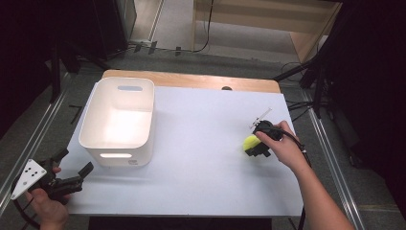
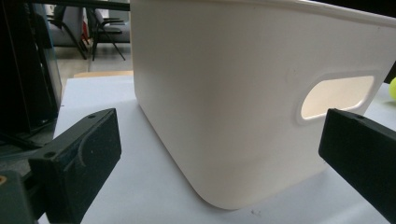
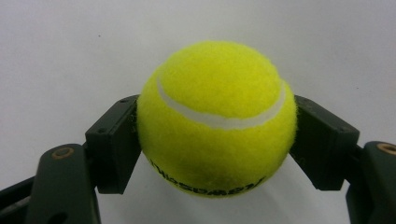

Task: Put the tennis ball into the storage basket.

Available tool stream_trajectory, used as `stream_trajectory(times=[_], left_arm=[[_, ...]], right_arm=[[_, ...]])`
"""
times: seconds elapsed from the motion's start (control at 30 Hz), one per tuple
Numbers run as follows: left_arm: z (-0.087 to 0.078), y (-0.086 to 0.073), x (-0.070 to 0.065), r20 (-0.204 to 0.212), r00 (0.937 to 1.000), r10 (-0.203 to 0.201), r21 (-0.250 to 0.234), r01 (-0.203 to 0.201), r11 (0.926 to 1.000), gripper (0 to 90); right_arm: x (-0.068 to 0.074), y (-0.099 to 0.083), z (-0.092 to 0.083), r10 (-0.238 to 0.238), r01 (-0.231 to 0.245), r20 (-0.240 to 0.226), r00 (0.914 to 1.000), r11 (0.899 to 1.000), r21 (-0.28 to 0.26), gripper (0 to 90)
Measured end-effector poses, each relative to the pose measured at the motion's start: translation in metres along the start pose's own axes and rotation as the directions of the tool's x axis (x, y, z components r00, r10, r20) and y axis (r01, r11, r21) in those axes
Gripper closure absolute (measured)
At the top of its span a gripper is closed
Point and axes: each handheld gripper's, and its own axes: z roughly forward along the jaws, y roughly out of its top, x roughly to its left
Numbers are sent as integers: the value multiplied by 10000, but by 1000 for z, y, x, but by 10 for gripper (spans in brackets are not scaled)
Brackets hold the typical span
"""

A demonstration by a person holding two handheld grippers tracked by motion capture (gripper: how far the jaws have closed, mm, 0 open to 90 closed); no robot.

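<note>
High view first: down at the near left corner of the white table (image 1: 201, 158), the left gripper (image 1: 74, 168) sits in the person's left hand (image 1: 48, 208), its 2 black jaws spread wide with nothing between them, the grey plate on top catching the light. It points toward the white bin (image 1: 117, 120), which stands just beyond it on the left half of the tabletop, upright, with a slot handle in the near wall. From the left gripper view, that bin (image 2: 224, 93) looms close between the 2 parted jaws, untouched, its oval handle cut-out glowing on the right, and a sliver of yellow peeks in at the far right edge. Over on the right side of the table, well apart from the bin, the right hand (image 1: 282, 146) holds the right gripper (image 1: 253, 143) down at the tennis ball (image 1: 250, 142), which shows on the white surface. And the right gripper view settles it: the tennis ball (image 3: 217, 119) is pinched between both pads, 1 jaw pressing each flank, the white seam curving across the top and dark lettering along the underside, with the pale tabletop behind it. Beyond the table's far wooden edge lie grey floor and dark stands.
</note>
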Motion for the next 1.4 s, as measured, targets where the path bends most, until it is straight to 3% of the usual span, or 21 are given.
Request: stream_trajectory(times=[0.6,1.4], left_arm=[[0,0,0,1,10000,-10,-13,10,10000,0],[0,0,0,122,9999,-19,-52,20,10000,0]], right_arm=[[4,19,-17,-136,133,-175,9998,9998,-173,231],[18,60,-38,-968,966,-117,9952,9951,-205,231]])
